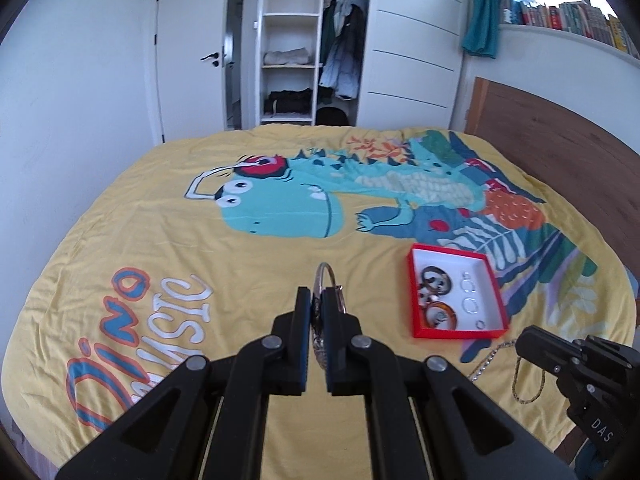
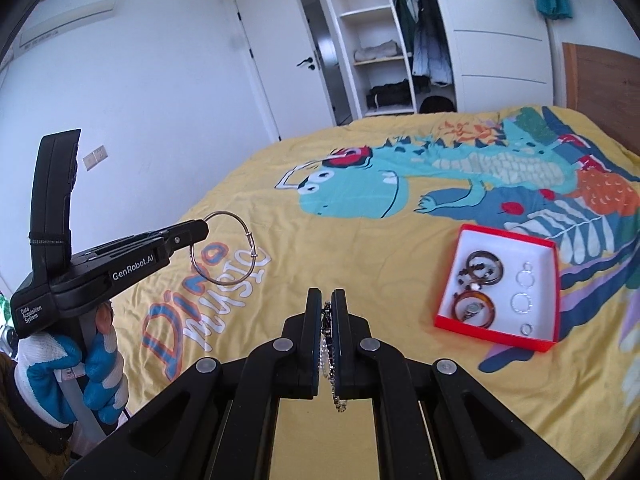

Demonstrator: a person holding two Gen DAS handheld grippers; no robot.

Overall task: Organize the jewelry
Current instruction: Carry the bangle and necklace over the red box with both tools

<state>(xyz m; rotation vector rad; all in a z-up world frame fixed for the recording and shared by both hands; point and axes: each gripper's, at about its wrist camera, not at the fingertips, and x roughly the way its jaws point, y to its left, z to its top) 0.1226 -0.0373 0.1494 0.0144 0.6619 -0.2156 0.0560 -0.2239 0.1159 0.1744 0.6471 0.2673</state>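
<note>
My left gripper (image 1: 316, 294) is shut on a large silver ring (image 1: 327, 274), held up over the yellow bed cover. From the right wrist view, that left gripper (image 2: 202, 230) grips the ring (image 2: 224, 246) by its edge, and the ring hangs free. My right gripper (image 2: 327, 294) is shut on a thin chain (image 2: 338, 396) that dangles below the jaws. In the left wrist view the right gripper (image 1: 524, 344) sits low at the right with the chain (image 1: 528, 384) looping under it. A red box (image 1: 460, 333) (image 2: 492, 336) lies on the bed and holds brown hoops and silver rings.
The bed cover (image 1: 160, 208) is yellow with a teal dinosaur print. A wooden headboard (image 1: 560, 148) runs along the right. An open wardrobe (image 1: 296, 52) and a white door (image 1: 192, 60) stand behind. A gloved hand (image 2: 72, 368) holds the left gripper's handle.
</note>
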